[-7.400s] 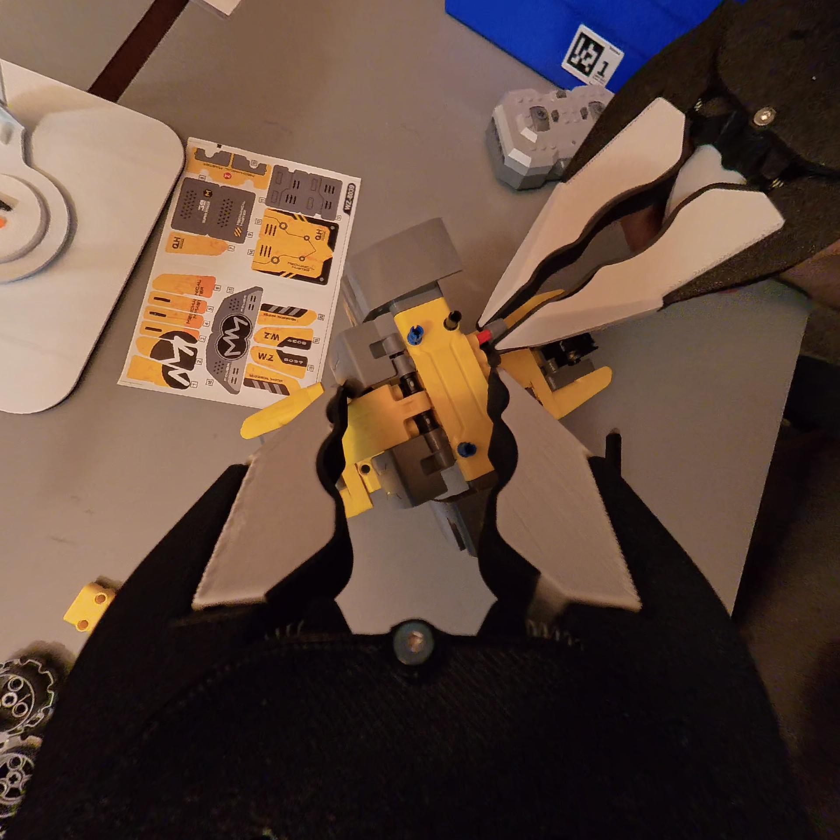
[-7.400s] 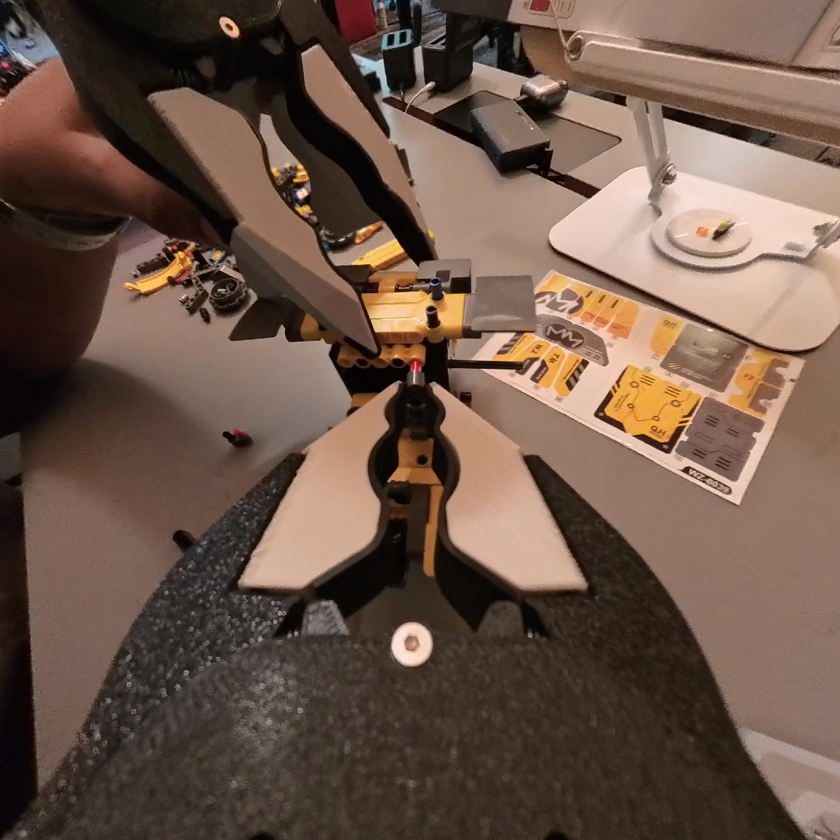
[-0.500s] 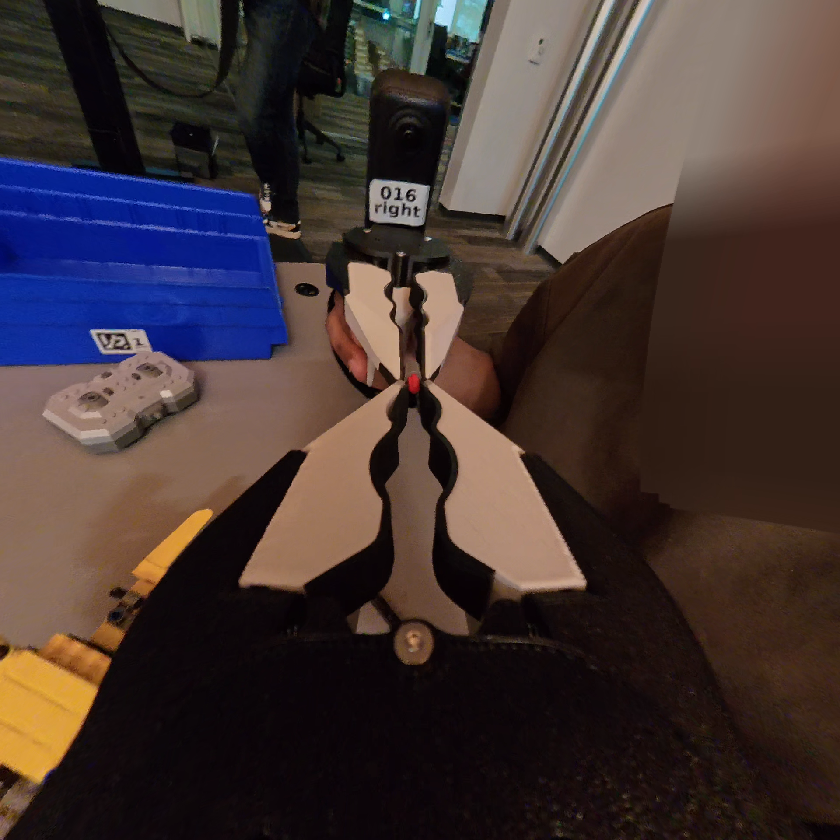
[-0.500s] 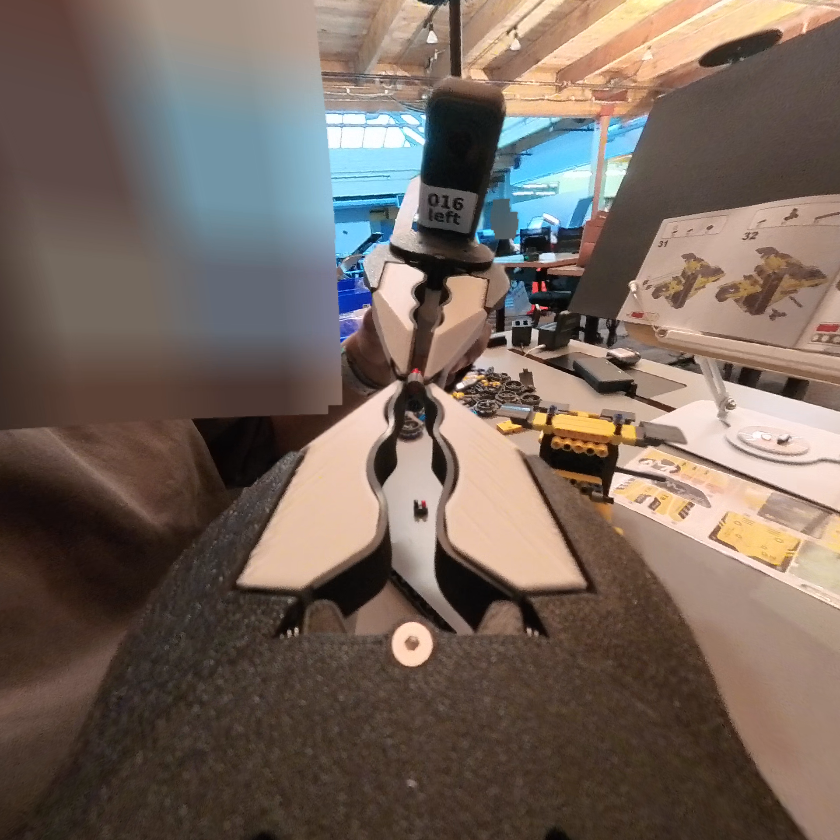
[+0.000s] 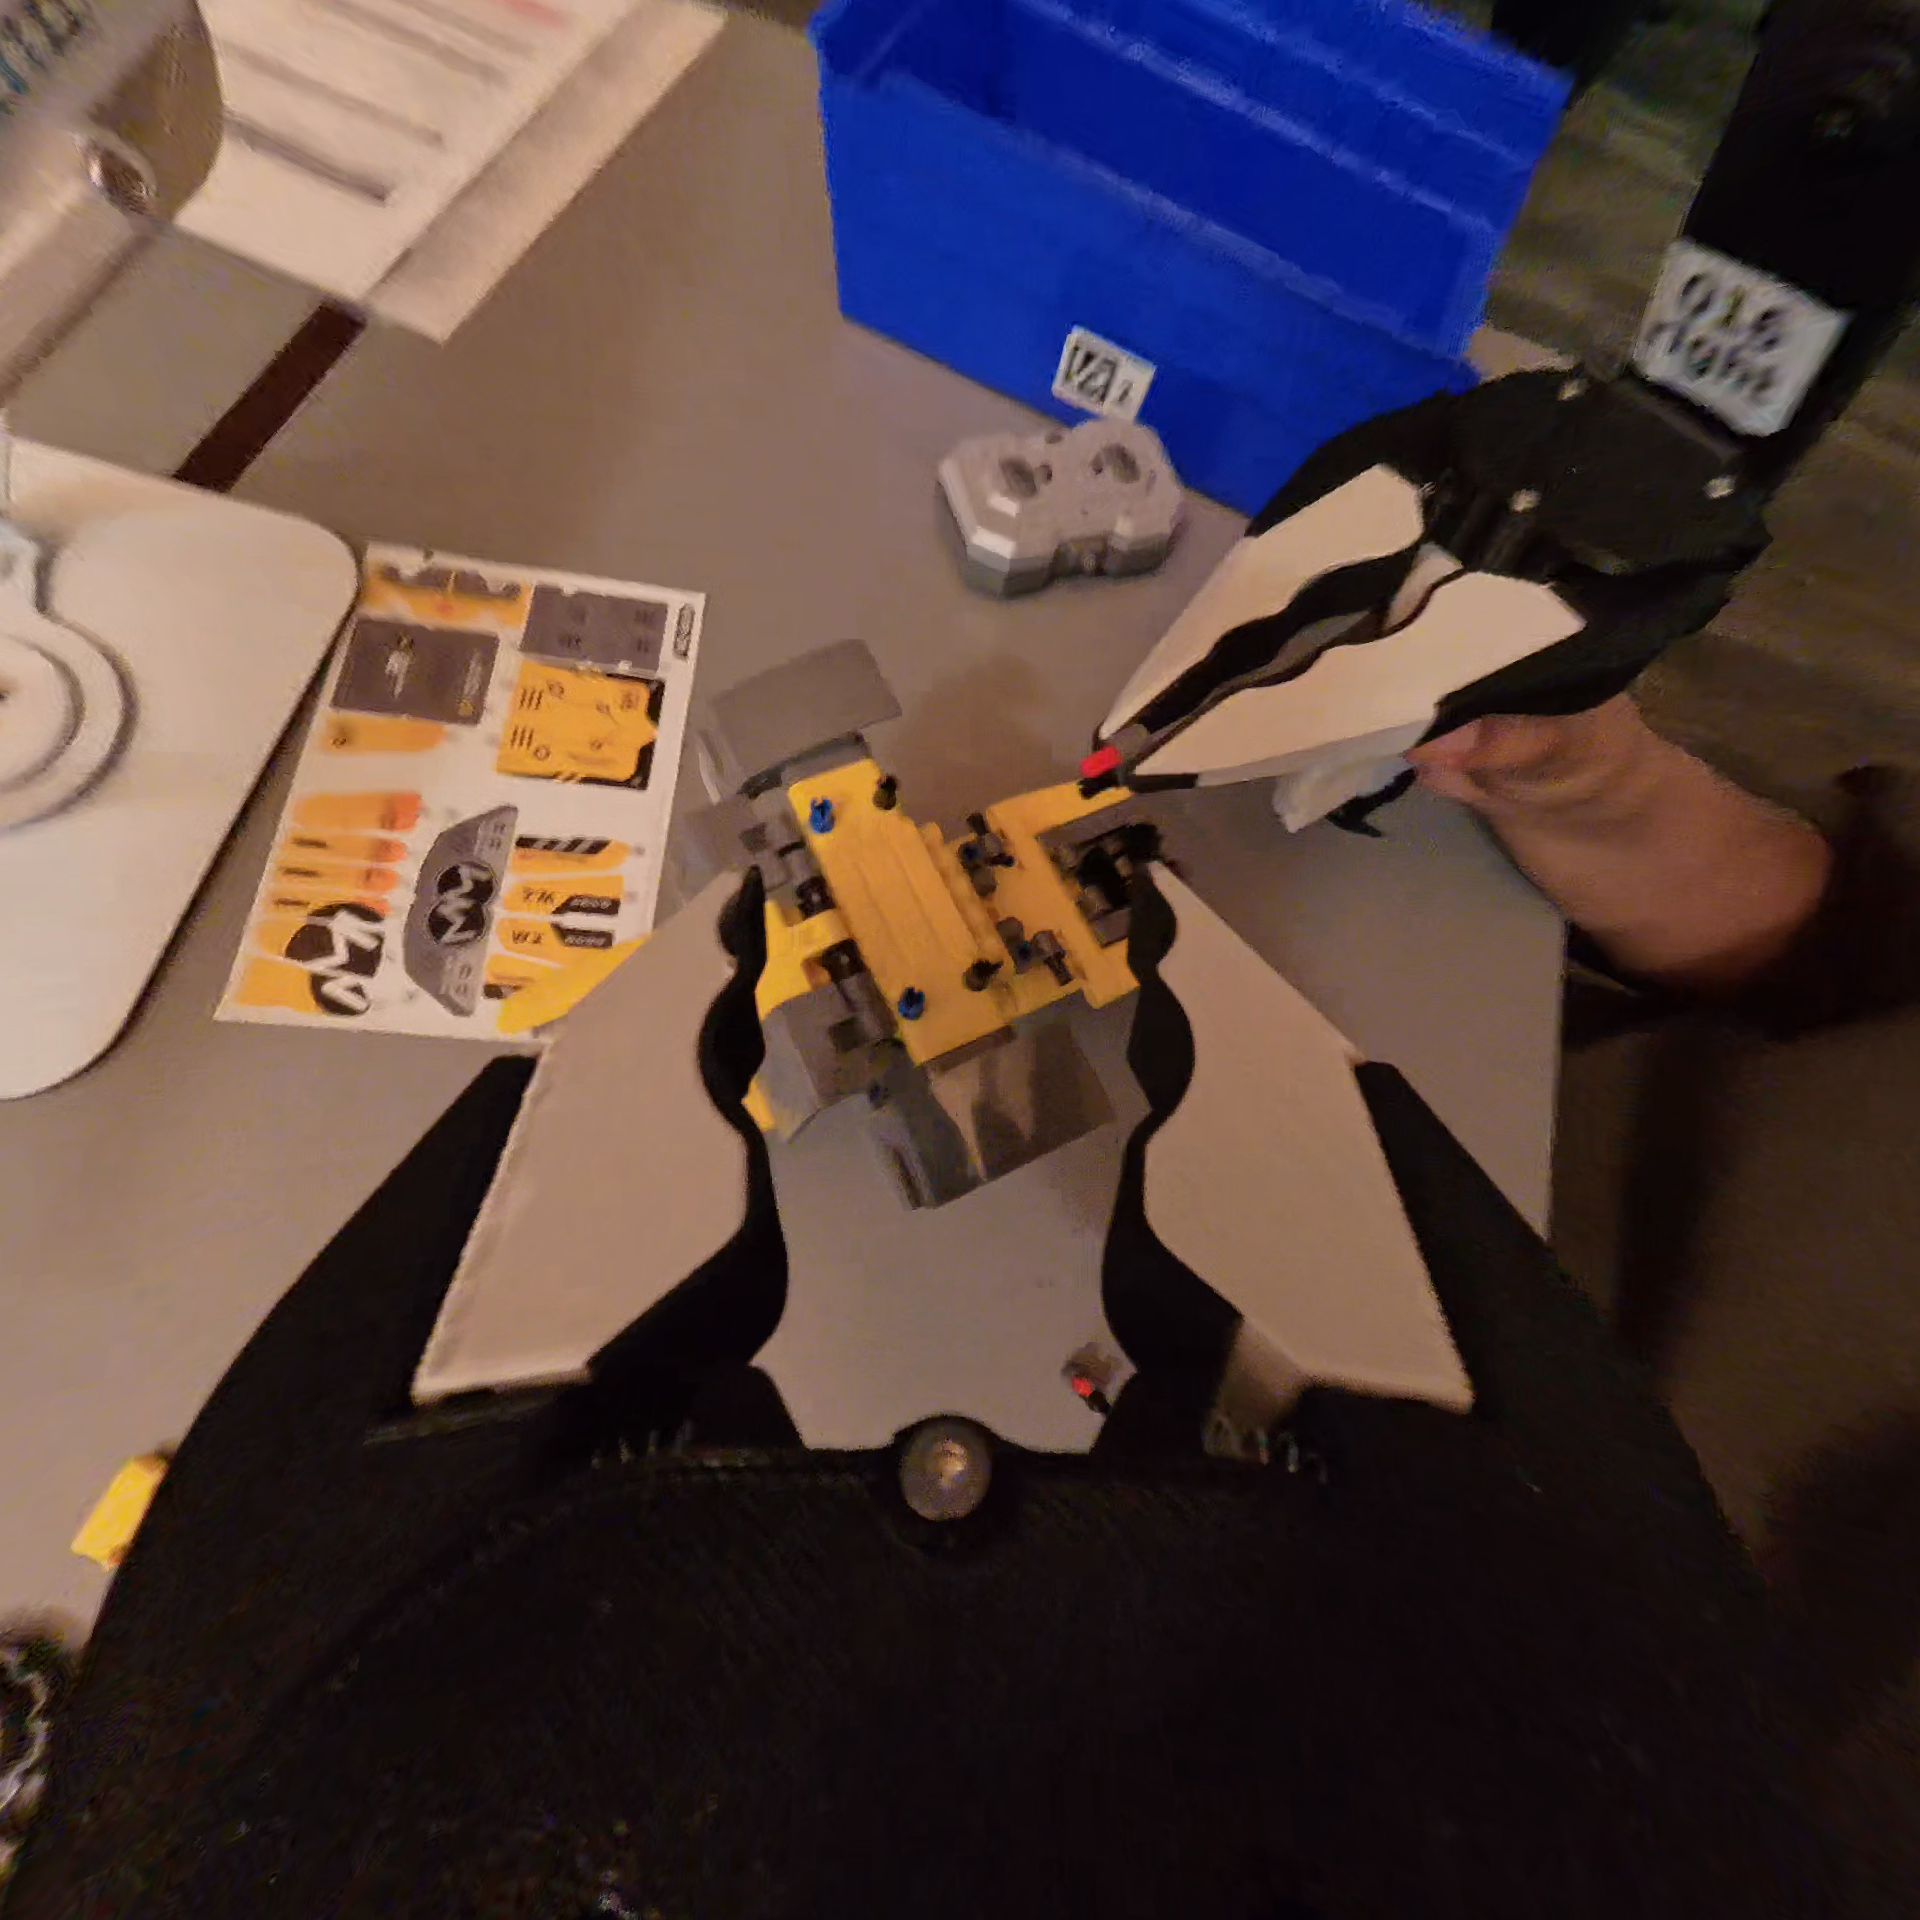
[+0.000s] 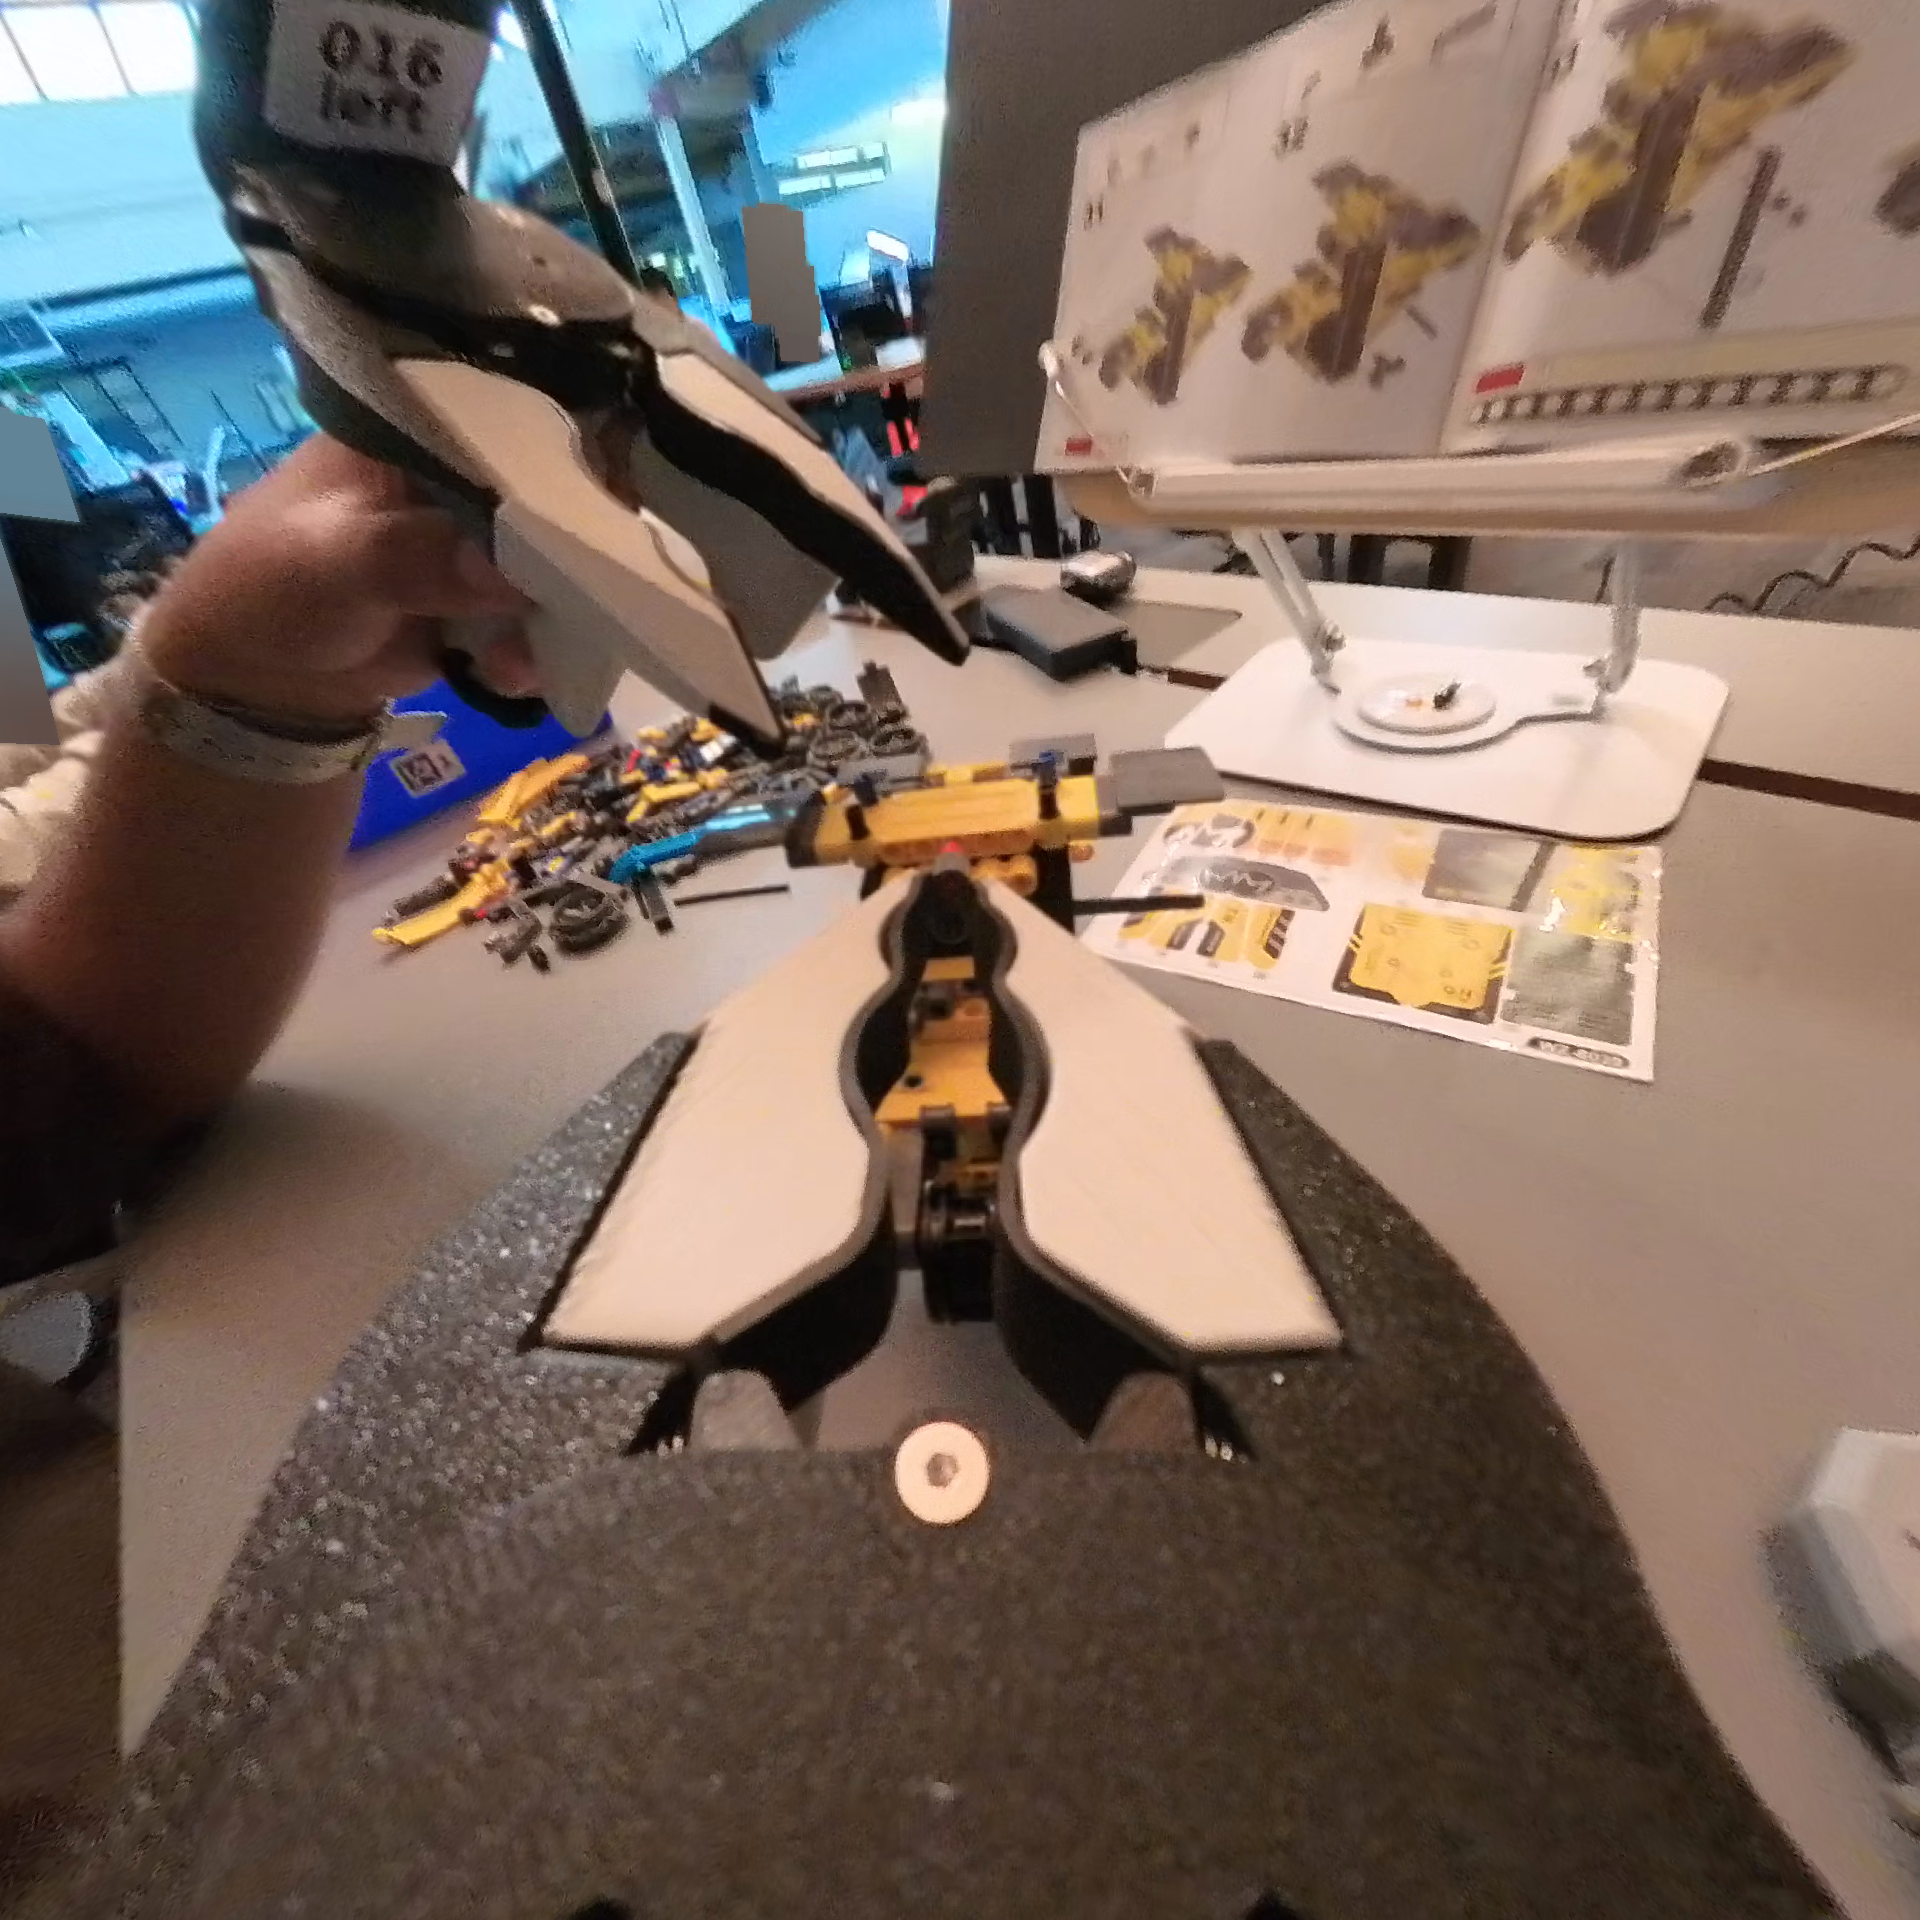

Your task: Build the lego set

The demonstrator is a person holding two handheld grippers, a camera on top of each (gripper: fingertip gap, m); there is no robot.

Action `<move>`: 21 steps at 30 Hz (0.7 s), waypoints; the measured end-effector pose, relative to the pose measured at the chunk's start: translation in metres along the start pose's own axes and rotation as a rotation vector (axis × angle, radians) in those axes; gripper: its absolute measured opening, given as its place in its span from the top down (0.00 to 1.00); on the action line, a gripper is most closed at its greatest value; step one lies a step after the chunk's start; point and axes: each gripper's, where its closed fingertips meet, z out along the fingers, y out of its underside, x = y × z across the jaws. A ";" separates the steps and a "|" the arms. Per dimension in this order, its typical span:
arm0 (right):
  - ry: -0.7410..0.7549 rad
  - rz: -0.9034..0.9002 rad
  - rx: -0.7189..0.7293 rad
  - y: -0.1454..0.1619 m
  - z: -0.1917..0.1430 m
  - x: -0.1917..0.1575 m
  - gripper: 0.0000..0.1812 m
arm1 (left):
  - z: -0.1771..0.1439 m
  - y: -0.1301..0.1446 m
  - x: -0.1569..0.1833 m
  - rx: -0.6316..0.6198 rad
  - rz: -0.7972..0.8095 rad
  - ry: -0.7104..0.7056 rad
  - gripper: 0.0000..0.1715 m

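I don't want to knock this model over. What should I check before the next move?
1. Pin gripped: ok; right gripper shut on red-tipped pin.
2. Pin lined up with a hole: cannot tell; its tip is at the model's yellow edge.
3. Model braced: not ok; left gripper open, above it, apart.
4. Model standing on table: ok.

Right claw nearly closed, tips pinching a small red-tipped pin at the near side of the yellow-and-grey brick model on the grey table. Left claw hangs above-left of the model, spread apart, not touching it. Loose-parts pile left; sticker sheet and instruction booklet on a white stand right.
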 end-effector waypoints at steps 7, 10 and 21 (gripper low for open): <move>0.036 -0.081 -0.080 0.019 0.019 0.015 0.96 | 0.021 0.013 -0.027 -0.081 -0.008 -0.111 0.53; 0.021 -0.083 -0.103 0.024 0.026 0.017 0.97 | 0.028 0.022 -0.029 -0.120 -0.037 -0.089 0.53; -0.032 -0.102 -0.075 0.022 0.030 0.013 0.96 | 0.036 0.028 -0.028 -0.129 -0.122 0.050 0.60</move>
